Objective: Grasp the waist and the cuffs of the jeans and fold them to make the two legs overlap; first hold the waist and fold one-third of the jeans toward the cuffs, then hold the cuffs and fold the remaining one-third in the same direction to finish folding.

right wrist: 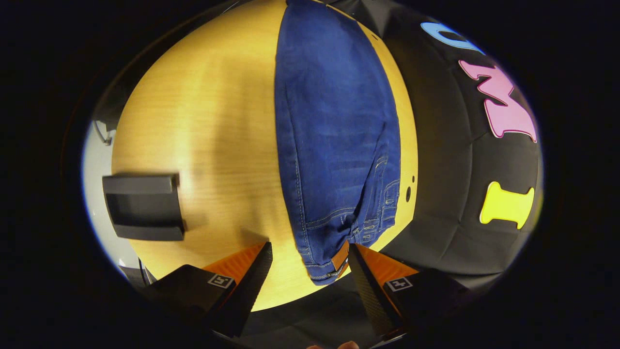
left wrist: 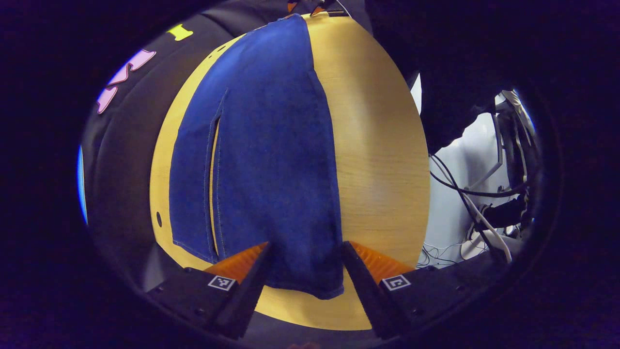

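My left gripper (left wrist: 305,261) gapes over the cuffs (left wrist: 300,283), my right gripper (right wrist: 310,264) gapes at the waist (right wrist: 334,252); neither holds the jeans (left wrist: 261,145). Pinching one layer would split the overlapped legs. The tan wooden table (left wrist: 378,145) looks slick; loose cables (left wrist: 465,194) hang at right.

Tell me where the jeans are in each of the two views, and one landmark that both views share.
Left gripper view: the jeans run up the centre, cuff end nearest, between the open tool's fingers.
Right gripper view: the jeans run up the centre-right, waist end nearest.
Shared landmark: the wooden table under them.
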Tool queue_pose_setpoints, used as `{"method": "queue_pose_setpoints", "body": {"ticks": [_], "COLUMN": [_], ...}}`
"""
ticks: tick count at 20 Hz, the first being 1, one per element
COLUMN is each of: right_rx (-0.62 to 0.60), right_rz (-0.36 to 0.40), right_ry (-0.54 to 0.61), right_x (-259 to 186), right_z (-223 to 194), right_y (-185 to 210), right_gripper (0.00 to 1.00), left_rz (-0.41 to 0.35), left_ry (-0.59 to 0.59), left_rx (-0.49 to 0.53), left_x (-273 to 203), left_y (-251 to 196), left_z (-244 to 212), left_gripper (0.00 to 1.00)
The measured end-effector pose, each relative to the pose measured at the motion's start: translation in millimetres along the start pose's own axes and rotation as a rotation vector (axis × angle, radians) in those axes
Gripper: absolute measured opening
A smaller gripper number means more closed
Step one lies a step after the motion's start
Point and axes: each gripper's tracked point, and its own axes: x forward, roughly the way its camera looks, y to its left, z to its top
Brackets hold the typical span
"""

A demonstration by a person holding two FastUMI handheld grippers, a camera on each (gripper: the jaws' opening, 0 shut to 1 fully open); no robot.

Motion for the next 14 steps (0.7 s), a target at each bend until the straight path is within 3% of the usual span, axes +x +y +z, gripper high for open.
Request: {"method": "queue_pose_setpoints", "body": {"ticks": [3, 5, 6, 8, 11, 14], "right_rx": [-0.034, -0.002, 0.02, -0.025, 0.091, 0.197], "right_rz": [-0.016, 0.014, 0.063, 0.059, 0.086, 0.089], "right_ry": [-0.008, 0.008, 0.038, 0.054, 0.073, 0.083], "right_x": [14, 25, 29, 28, 28, 24], "right_z": [3, 5, 4, 14, 8, 7], "right_y": [-16, -16, -2, -1, 6, -7], "right_gripper": [0.95, 0.95, 0.71, 0.22, 0.08, 0.07], "left_rz": [-0.005, -0.044, -0.078, -0.078, -0.041, -0.043], "left_ry": [0.002, 0.017, 0.029, 0.04, 0.024, 0.011], "left_rx": [0.028, -0.001, -0.031, -0.058, -0.06, -0.135], "left_x": [6, 5, 7, 12, 16, 10], "left_y": [9, 6, 3, 7, 18, 23], "left_z": [5, 3, 4, 2, 3, 6], "left_gripper": [0.93, 0.92, 0.89, 0.57, 0.1, 0.07]}}
